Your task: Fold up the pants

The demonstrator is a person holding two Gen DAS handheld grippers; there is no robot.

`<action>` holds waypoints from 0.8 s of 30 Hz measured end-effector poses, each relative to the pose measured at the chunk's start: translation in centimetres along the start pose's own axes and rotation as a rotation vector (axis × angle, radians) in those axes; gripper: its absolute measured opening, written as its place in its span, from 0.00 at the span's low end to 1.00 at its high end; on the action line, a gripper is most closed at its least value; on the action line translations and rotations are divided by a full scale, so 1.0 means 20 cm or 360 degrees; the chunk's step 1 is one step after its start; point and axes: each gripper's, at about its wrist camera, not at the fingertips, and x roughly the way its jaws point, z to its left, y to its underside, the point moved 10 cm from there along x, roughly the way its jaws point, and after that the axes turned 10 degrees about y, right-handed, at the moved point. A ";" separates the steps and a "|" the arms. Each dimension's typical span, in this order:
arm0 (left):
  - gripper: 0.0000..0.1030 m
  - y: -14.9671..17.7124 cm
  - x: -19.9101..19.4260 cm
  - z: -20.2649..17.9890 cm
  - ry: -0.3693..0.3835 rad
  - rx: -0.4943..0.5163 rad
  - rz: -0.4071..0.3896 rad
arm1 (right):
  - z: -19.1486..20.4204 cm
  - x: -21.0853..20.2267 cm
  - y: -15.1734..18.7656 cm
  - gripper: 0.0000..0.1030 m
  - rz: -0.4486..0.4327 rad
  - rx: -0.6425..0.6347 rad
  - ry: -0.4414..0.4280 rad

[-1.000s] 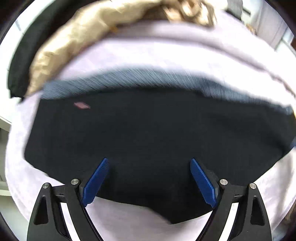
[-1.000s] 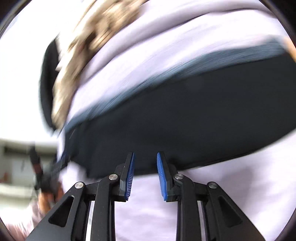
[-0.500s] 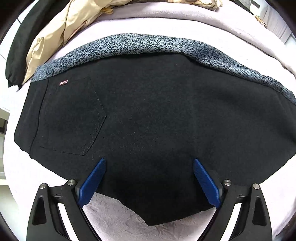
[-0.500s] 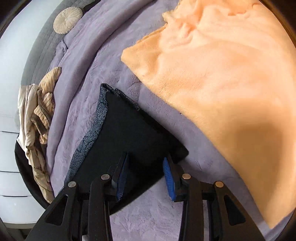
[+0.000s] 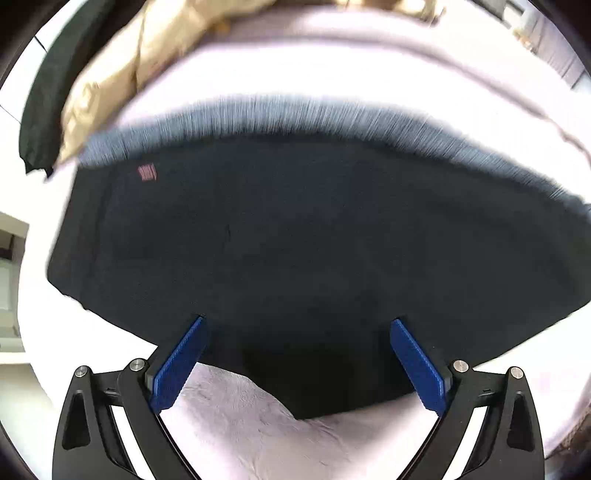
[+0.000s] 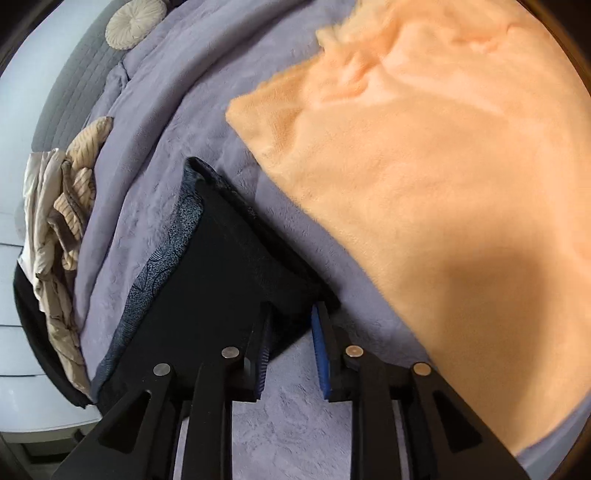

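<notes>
Where the lavender bedspread (image 6: 147, 177) covers the bed, the black pants (image 5: 314, 240) lie flat on it, with a grey patterned waistband (image 5: 295, 114) along their far edge in the left wrist view and a small pink label (image 5: 147, 172) near the far left corner. Left gripper (image 5: 297, 360) stands over the near edge of the pants with its jaws spread wide, having just been opening; the blue pads (image 5: 177, 365) sit to either side of a near fold of the black cloth, apart from it, and nothing is gripped. That view is blurred. Right gripper (image 6: 291, 345) hangs over the near right corner of the pants (image 6: 221, 280) with its jaws set narrow, having just been opening a little; the corner of the cloth lies in the gap at the fingertips, but the pads do not press on it. Its left finger overlaps the black cloth, and its right finger stands at the cloth's edge over the bedspread. To the right and far side of the pants an orange blanket (image 6: 424, 166) lies on the bedspread, close to the pants but not on them. At the far left, a heap of beige clothes (image 6: 62, 206) lies at the bed's edge, and a round cream cushion (image 6: 135, 22) rests at the far end.
</notes>
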 end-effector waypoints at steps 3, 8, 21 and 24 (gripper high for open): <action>0.97 -0.17 -0.05 -0.17 0.0054 0.0101 -0.0113 | 0.34 -0.06 0.06 0.25 0.0033 -0.0304 -0.0186; 0.97 -0.44 0.21 -0.59 0.0128 0.0245 -0.0139 | 0.98 0.23 0.25 0.25 0.0190 -0.0705 -0.0362; 0.97 -0.73 0.33 -0.32 -0.0152 0.0056 -0.0233 | 0.74 0.46 -0.18 0.15 0.0055 -0.0460 -0.0096; 0.97 -0.60 0.25 -0.16 -0.0201 0.0088 -0.0214 | 0.59 0.32 -0.17 0.21 0.0010 -0.0461 -0.0061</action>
